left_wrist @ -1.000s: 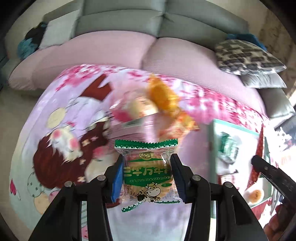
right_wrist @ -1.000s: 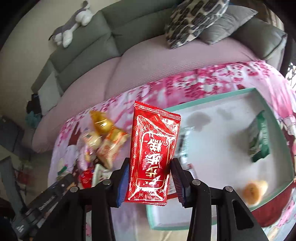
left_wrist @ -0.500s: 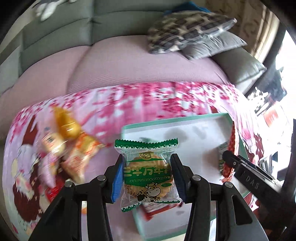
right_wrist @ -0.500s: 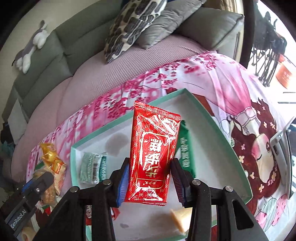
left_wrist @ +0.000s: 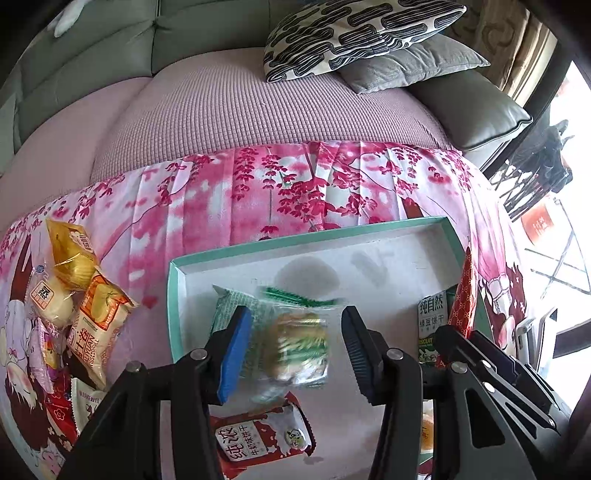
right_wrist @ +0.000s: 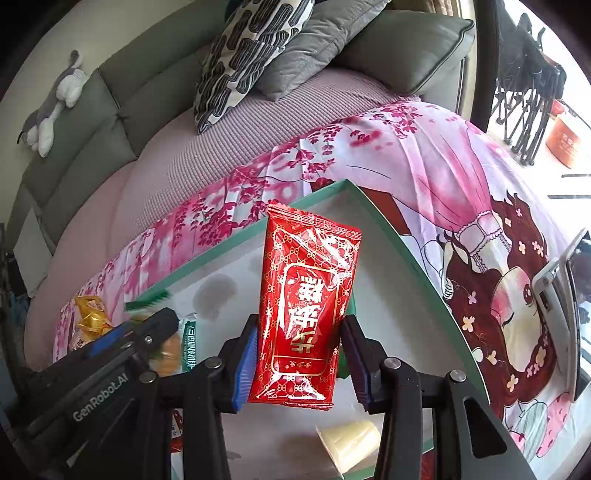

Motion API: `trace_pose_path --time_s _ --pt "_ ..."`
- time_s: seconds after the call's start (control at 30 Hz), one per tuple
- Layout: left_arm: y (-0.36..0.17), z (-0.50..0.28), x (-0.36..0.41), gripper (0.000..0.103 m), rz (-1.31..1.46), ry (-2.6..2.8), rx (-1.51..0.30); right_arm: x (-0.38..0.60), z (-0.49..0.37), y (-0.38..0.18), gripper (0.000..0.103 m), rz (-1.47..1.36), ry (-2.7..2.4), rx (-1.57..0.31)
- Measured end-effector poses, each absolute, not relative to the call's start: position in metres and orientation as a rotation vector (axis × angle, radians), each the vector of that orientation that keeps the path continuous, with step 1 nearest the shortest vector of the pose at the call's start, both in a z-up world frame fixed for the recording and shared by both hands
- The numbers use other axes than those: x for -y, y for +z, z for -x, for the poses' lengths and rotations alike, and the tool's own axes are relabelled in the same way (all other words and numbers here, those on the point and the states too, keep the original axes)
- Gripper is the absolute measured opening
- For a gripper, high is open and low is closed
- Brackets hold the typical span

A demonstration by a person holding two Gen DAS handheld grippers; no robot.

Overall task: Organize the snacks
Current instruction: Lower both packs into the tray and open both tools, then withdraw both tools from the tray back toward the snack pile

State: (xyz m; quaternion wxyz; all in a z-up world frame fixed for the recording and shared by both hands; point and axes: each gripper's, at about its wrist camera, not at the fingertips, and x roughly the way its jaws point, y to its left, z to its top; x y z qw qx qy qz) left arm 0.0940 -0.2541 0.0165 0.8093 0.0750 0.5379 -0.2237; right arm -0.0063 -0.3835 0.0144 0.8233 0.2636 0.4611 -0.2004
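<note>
Left gripper (left_wrist: pixel 297 345): jaws were seen spread and had just been opening; the green cookie packet (left_wrist: pixel 295 341) was recorded between them, blurred, clear of both pads, over the tray.
Right gripper (right_wrist: pixel 299 356): jaws had just been opening slightly; the red packet (right_wrist: pixel 304 306) was held upright between the pads, with gold Chinese characters printed on glossy foil and a crimped top edge.
Tray (left_wrist: pixel 173 295): a shallow rectangular box was noted, white inside with a teal rim, resting on the pink floral cloth (left_wrist: pixel 295 184).
Tray contents: a red-and-white packet (left_wrist: pixel 258 435) reading "纯浓" was logged below the left jaws; a green packet (left_wrist: pixel 430 325) marked "纯自然" and "BISCUIT" lay near the tray's right side.
Outside tray: a pile of wrapped snacks (left_wrist: pixel 74 295) was recorded left of the tray, one labelled "ROLL".
Gripper marking: "GenRobot.AI" was read on the left gripper body in the right wrist view.
Background: a ribbed pink sofa cover (left_wrist: pixel 258 107) and a black-and-white patterned cushion (left_wrist: pixel 351 33) were noted.
</note>
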Motion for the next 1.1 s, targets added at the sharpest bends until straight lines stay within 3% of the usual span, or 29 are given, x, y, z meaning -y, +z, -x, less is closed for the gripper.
trace_pose_path --time_s 0.2,0.23,0.27,0.33,0.4,0.5,0.6,0.73,1.1 --pt "0.024 -0.096 0.244 0.058 -0.153 -0.438 -1.151 0.382 0.005 0.013 0.048 -0.541 -0.430 -1.000" --pt "0.024 -0.097 0.242 0.061 -0.151 -0.431 -1.152 0.381 0.005 0.013 0.048 -0.538 -0.430 -1.002" --pt "0.025 -0.098 0.240 0.071 -0.148 -0.423 -1.154 0.380 0.005 0.013 0.049 -0.533 -0.428 -1.005" --pt "0.025 -0.100 0.235 0.081 -0.143 -0.399 -1.156 0.379 0.005 0.013 0.064 -0.528 -0.421 -1.004" --pt "0.024 -0.102 0.227 0.081 -0.137 -0.373 -1.161 0.378 0.004 0.014 0.072 -0.521 -0.415 -0.999" --pt "0.023 -0.105 0.217 0.081 -0.128 -0.338 -1.168 0.375 0.003 0.015 0.074 -0.494 -0.412 -1.004" --pt "0.022 -0.108 0.208 0.082 -0.116 -0.312 -1.172 0.373 0.003 0.014 0.084 -0.482 -0.410 -1.002" --pt "0.018 -0.110 0.196 0.098 -0.082 -0.282 -1.175 0.370 0.002 0.014 0.103 -0.460 -0.412 -0.990" --pt "0.022 -0.104 0.173 0.099 -0.066 -0.264 -1.143 0.366 0.000 0.014 0.103 -0.441 -0.411 -1.001"
